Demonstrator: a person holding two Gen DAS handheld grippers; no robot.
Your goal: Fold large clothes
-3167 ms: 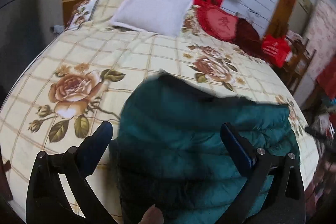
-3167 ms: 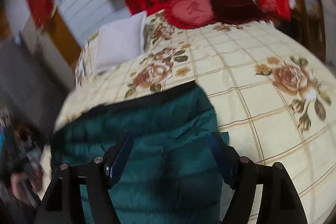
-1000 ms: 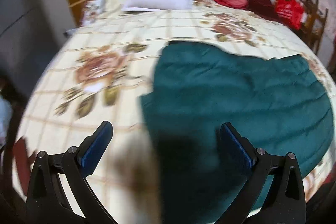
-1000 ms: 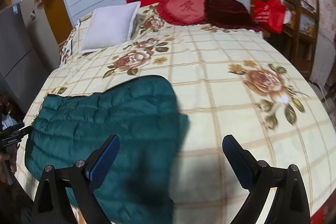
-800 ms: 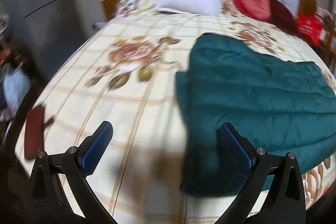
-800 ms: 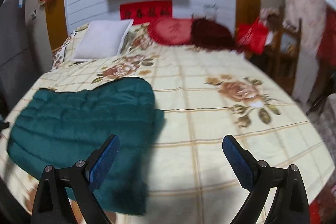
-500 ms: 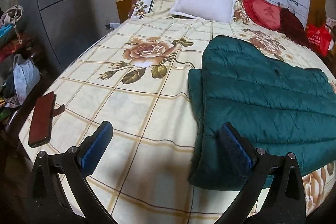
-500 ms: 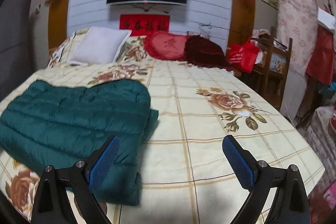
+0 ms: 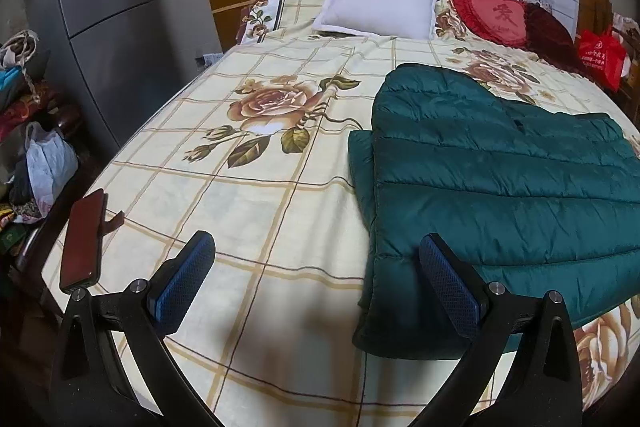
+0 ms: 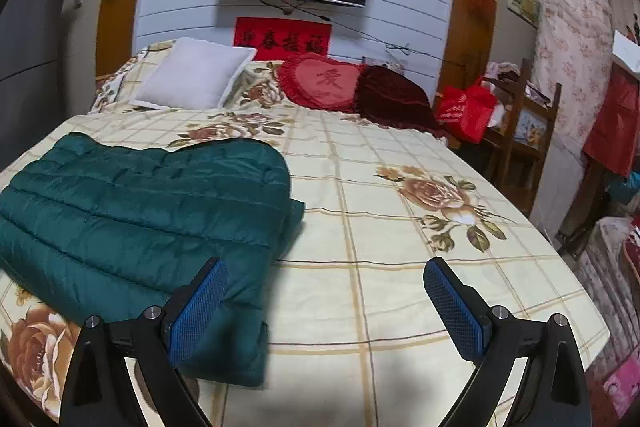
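Observation:
A dark green quilted down jacket [image 9: 492, 183] lies folded flat on the floral bedspread [image 9: 240, 195], near the foot of the bed. It also shows in the right wrist view [image 10: 136, 211]. My left gripper [image 9: 316, 267] is open and empty, held above the bedspread just left of the jacket's near edge. My right gripper [image 10: 324, 291] is open and empty, held above the bedspread just right of the jacket's near corner. Neither gripper touches the jacket.
A white pillow [image 9: 380, 5], a red heart cushion [image 9: 496, 15] and a dark red cushion [image 10: 392, 99] lie at the head. A phone on a stand [image 9: 82, 239] sits at the bed's left edge. A grey fridge [image 9: 96, 7] stands left, a wooden rack [image 10: 524, 131] right.
Both grippers have pulled back from over the jacket and swung outward, left one to the left, right one to the right. The jacket lies still where it was let go.

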